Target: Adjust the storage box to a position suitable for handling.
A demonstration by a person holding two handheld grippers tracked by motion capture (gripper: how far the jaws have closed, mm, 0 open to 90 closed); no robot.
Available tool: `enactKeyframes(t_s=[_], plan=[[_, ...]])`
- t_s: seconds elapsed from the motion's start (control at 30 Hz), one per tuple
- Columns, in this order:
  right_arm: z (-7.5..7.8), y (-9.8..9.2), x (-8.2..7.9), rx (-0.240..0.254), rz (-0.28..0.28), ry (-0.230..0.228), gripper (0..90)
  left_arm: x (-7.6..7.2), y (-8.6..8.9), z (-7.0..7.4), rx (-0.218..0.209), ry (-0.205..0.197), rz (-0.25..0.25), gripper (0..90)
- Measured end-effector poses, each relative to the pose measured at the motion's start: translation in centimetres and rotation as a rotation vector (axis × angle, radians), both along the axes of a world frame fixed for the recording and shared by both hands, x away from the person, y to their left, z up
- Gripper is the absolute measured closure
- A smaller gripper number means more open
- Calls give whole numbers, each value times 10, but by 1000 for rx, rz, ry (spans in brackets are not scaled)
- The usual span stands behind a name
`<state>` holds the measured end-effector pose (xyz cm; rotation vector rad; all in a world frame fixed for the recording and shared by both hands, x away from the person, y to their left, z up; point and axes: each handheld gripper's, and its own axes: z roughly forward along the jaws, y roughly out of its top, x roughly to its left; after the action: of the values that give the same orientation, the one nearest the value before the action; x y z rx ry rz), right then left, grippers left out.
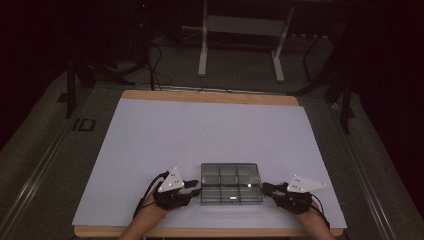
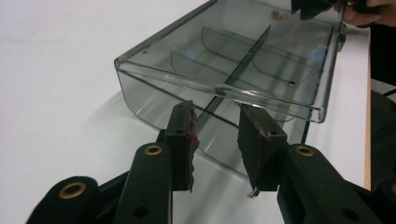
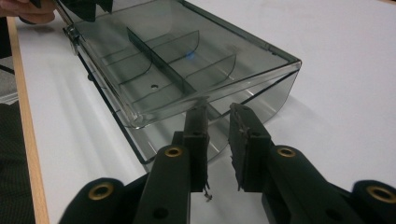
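A smoky clear plastic compartment box (image 1: 231, 183) with its lid closed lies on the white sheet near the table's front edge. My left gripper (image 1: 196, 187) points at its left end and my right gripper (image 1: 265, 188) at its right end. In the left gripper view the jaws (image 2: 217, 109) stand apart just short of the box's end wall (image 2: 154, 100), with nothing between them. In the right gripper view the jaws (image 3: 218, 108) are likewise parted in front of the box (image 3: 177, 60), gripping nothing. Dividers show through the lid.
The white sheet (image 1: 200, 135) covers most of the wooden table, whose front edge (image 1: 200, 232) runs just behind my hands. Beyond the far edge, a white metal stand (image 1: 240, 30) and cables (image 1: 155, 65) sit on the dark floor.
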<state>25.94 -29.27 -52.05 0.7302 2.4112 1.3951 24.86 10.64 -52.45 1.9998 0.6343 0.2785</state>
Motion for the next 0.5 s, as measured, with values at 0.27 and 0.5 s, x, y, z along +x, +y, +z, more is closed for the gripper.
enactKeyframes(t_s=[0.27,0.5], plan=[[8,2,1,16,-3,-30,742,1,-1,8,-16,-31,7,652],[12,1,3,30,-9,-49,726,2,-3,12,-23,-52,5,653]])
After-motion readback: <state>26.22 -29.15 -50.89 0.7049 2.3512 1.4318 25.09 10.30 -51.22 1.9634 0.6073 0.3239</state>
